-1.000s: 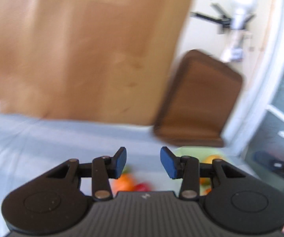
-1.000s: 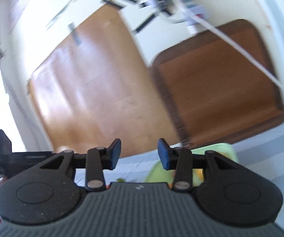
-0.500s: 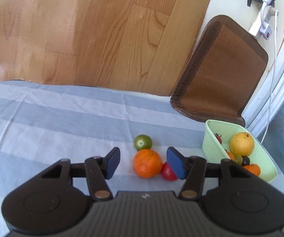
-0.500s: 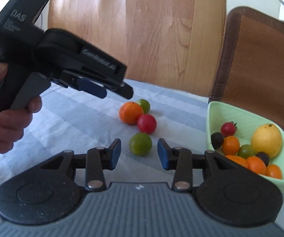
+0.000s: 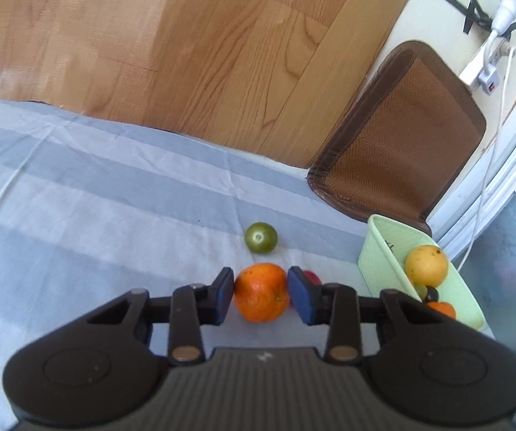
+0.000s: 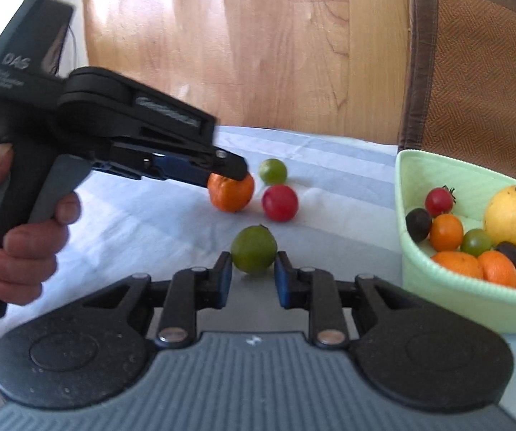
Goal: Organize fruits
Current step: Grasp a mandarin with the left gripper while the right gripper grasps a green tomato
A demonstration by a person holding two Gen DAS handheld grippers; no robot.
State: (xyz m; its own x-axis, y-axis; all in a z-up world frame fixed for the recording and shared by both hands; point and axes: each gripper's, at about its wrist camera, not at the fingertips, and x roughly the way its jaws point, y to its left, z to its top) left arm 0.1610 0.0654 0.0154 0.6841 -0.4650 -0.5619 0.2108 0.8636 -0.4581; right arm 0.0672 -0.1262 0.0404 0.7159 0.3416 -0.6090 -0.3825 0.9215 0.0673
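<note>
An orange (image 5: pixel 261 292) lies on the striped cloth between the open fingers of my left gripper (image 5: pixel 261 296); it also shows in the right wrist view (image 6: pixel 231 194), under the left gripper's tip. A green fruit (image 6: pixel 253 254) lies just ahead of my open right gripper (image 6: pixel 250 280), between its fingertips. A red tomato (image 6: pixel 279 203) and a second green fruit (image 6: pixel 273 171) lie beside the orange. The light green basket (image 6: pixel 437 287) at right holds a yellow fruit, oranges and small tomatoes.
A brown woven chair back (image 6: pixel 473 72) stands behind the basket, at the table's far edge. Wooden floor (image 5: pixel 186 54) lies beyond the striped cloth (image 5: pixel 78 197). A power strip with a white cable (image 5: pixel 487 72) hangs on the wall at right.
Both grippers have tilted down from facing the floor and wall to the table. The left has closed in around the orange, the right has neared the green fruit.
</note>
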